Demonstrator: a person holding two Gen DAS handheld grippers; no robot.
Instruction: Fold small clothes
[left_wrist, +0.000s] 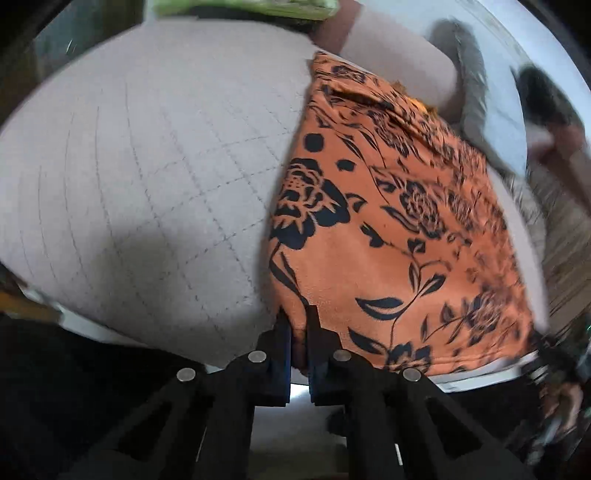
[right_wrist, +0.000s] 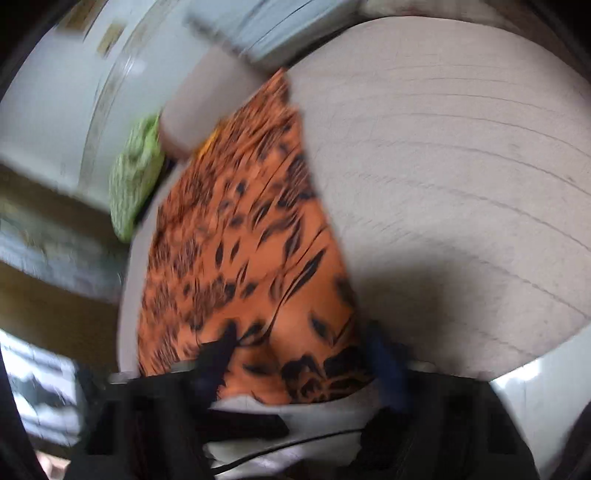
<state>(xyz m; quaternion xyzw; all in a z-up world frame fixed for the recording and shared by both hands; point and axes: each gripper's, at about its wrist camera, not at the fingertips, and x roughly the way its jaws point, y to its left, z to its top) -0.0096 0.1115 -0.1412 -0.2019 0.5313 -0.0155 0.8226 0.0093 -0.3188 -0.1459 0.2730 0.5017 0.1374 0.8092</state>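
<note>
The orange floral garment (left_wrist: 399, 221) lies flat on the grey quilted pad (left_wrist: 147, 177). The left gripper (left_wrist: 300, 332) is pinched on its near corner, pads almost together. The right gripper (right_wrist: 303, 354), blurred, stands spread astride the near edge, seemingly not pressing. A green cloth (right_wrist: 135, 177) is cut off behind.

A pale grey quilted cover (left_wrist: 155, 177), stitched in a grid of thin lines, lies over the table and takes up most of both views; light falls unevenly on it, with a soft shadow near its near edge. Beyond the far edge a green patterned cloth (right_wrist: 135, 177) lies bunched. Past that stand a whitish wall (right_wrist: 48, 110) and a brown surface (right_wrist: 55, 317), both blurred.
</note>
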